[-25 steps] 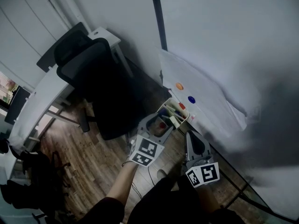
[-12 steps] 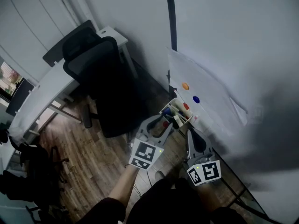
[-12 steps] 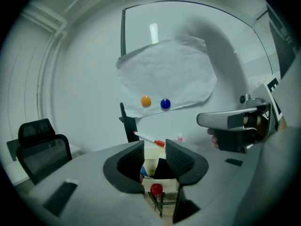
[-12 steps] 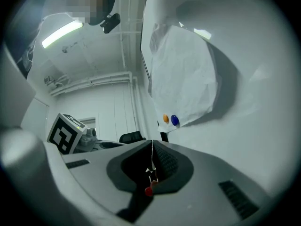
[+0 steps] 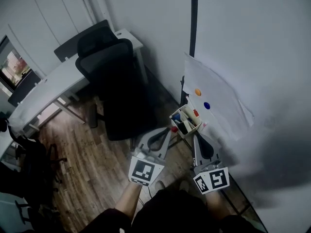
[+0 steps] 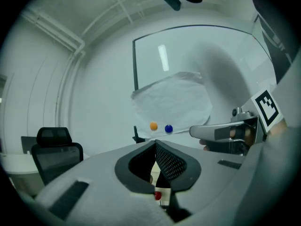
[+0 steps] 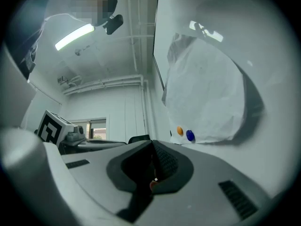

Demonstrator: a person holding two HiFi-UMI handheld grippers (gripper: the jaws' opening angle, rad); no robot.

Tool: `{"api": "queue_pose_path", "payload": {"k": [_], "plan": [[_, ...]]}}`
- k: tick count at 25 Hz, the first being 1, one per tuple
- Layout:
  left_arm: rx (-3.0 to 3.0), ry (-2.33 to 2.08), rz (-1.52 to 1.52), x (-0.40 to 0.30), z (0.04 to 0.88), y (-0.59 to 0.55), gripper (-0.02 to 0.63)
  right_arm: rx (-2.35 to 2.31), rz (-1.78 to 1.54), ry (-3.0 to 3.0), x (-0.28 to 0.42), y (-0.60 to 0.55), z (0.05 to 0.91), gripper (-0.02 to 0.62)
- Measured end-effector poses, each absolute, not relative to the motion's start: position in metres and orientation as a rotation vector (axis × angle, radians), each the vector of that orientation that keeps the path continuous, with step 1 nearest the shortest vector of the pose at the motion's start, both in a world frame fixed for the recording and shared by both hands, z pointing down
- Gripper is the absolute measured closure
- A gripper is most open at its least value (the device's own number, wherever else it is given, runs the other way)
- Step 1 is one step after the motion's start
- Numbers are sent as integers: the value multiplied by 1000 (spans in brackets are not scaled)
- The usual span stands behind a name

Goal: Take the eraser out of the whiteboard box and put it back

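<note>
Whiteboard [image 5: 252, 57] drill: a person points tongs in each hand toward the small white box [image 5: 188, 131] that hangs on the board at the lower edge of a pinned sheet [image 5: 221, 103], just below an orange and a blue magnet [image 5: 198, 92]. The left tongs [image 6: 155, 145] have just been closing and now sit together, tip to tip, with nothing between the pads; only a red cap [image 6: 157, 195] and a sliver of the box show through the gap under them. The right tongs [image 7: 152, 145] are likewise together and empty, beside the left pair and near the box. Neither pair holds the eraser. Among the markers [image 5: 194, 114] standing in the box sits a dark block [image 5: 183, 126] that may be it, too small to be sure. An eraser resting in the box would fit one waiting to be lifted as well as one already returned, and the scene does not say which. By its kind the eraser is judged light and not fragile, with a stiff back and a soft felt face that gives a little under pressure. The surest hold looks to be across its two long sides, at the end that stands above the box's rim and clear of the crowding markers, which could tip or ride out with it. A black chair [image 5: 114, 81] stands off the board's left edge
</note>
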State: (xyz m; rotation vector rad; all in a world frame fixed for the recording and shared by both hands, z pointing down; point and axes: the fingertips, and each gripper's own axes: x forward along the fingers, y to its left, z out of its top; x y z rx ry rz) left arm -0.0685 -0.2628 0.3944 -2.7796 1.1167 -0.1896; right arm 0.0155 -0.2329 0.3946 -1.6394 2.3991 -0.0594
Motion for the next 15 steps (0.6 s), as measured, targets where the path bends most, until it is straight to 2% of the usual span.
{"api": "queue_pose_path", "payload": {"k": [5,15], "plan": [[-2773,1222,-49,-84,382,-252,601,-1619,-8,2421,10,-226,386,592],[-2751,1241,-10,-87,373,-245,601,-1598,38,2434,4,-217,378,592]]}}
